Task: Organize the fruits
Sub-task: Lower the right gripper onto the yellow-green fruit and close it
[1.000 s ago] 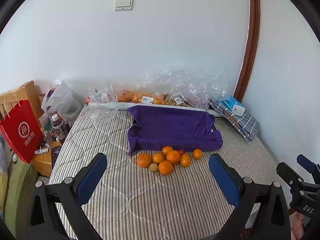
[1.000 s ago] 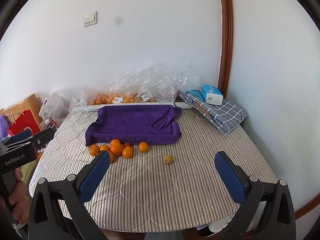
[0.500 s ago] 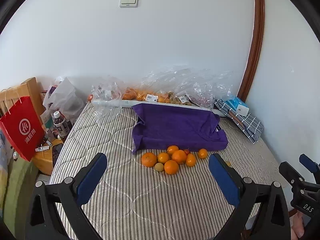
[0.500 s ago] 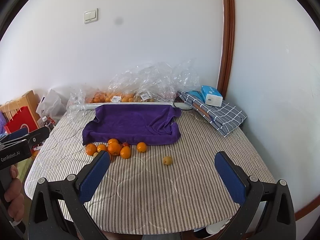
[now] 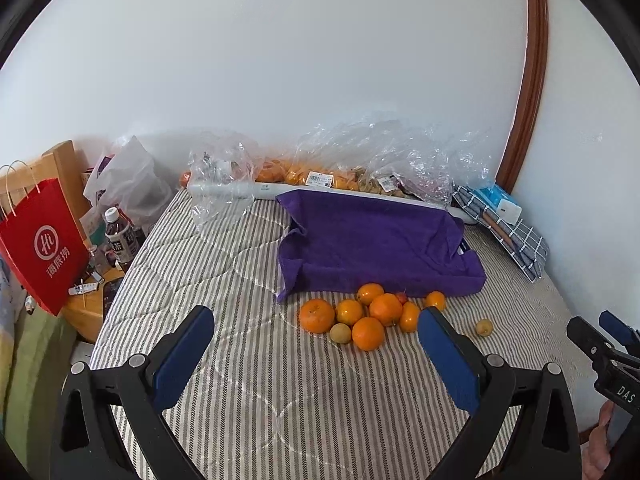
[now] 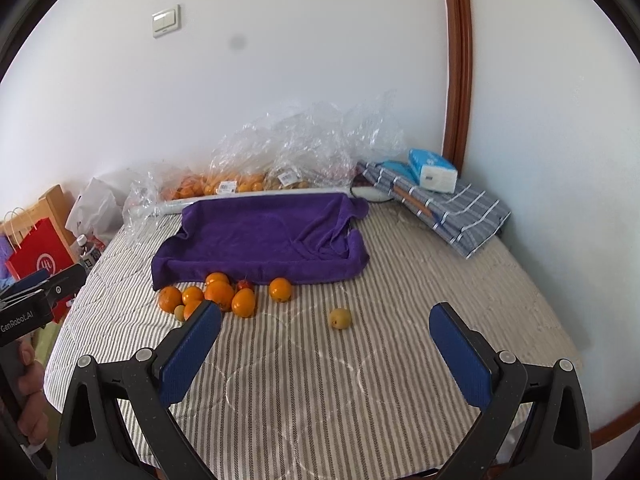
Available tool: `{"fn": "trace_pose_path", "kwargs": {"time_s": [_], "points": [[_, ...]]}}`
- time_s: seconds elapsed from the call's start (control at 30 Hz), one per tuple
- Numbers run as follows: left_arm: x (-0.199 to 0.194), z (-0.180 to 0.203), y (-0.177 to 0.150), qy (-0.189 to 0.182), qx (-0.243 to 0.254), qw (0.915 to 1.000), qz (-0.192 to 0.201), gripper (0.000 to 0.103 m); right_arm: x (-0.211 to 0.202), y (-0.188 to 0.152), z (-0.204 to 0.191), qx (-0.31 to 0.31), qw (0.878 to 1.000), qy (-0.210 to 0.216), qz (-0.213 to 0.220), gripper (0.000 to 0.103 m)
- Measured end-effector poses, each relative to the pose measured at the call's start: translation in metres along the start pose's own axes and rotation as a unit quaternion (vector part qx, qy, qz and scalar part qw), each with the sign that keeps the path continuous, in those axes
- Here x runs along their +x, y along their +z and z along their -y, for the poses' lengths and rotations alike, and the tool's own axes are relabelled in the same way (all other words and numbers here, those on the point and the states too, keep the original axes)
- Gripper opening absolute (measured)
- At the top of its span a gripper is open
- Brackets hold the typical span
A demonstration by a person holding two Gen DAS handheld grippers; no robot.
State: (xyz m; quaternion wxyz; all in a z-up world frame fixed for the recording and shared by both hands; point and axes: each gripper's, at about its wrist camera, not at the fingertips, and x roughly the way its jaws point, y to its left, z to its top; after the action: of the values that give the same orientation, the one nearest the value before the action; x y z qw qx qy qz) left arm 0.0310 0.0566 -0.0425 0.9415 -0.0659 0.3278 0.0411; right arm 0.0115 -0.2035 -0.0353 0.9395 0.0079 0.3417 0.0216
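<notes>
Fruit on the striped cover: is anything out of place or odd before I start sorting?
One small yellow fruit lies alone on the striped cover, apart from the orange cluster beside the purple-towel-lined tray. The tray holds no fruit. Both tongs, left and right, are open and empty.

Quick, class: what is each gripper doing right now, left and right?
Left gripper: open, holding nothing.
Right gripper: open, holding nothing.
</notes>
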Motion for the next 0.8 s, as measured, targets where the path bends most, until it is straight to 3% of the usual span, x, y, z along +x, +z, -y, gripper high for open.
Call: {"fn": "trace_pose_path", "kwargs": {"time_s": [0.27, 0.4, 0.5, 0.8], "points": [[0.048, -0.014, -0.01, -0.005, -0.001, 0.9994, -0.035, 0.101, 0.056, -0.019, 0.015, 0.016, 0.999, 0.011, -0.03, 0.1], [0.073, -0.022, -0.017, -0.007, -0.005, 0.9979, -0.064, 0.1, 0.092, -0.032, 0.03, 0.031, 0.998, 0.007, -0.063, 0.077], [0.087, -0.027, -0.021, -0.011, -0.014, 0.9969, -0.076, 0.093, 0.115, -0.042, 0.041, 0.047, 0.996, 0.01, -0.082, 0.06], [0.117, -0.023, -0.03, -0.019, -0.002, 0.9948, -0.1, 0.093, 0.162, -0.05, 0.042, 0.045, 0.992, 0.056, -0.104, 0.051]]}}
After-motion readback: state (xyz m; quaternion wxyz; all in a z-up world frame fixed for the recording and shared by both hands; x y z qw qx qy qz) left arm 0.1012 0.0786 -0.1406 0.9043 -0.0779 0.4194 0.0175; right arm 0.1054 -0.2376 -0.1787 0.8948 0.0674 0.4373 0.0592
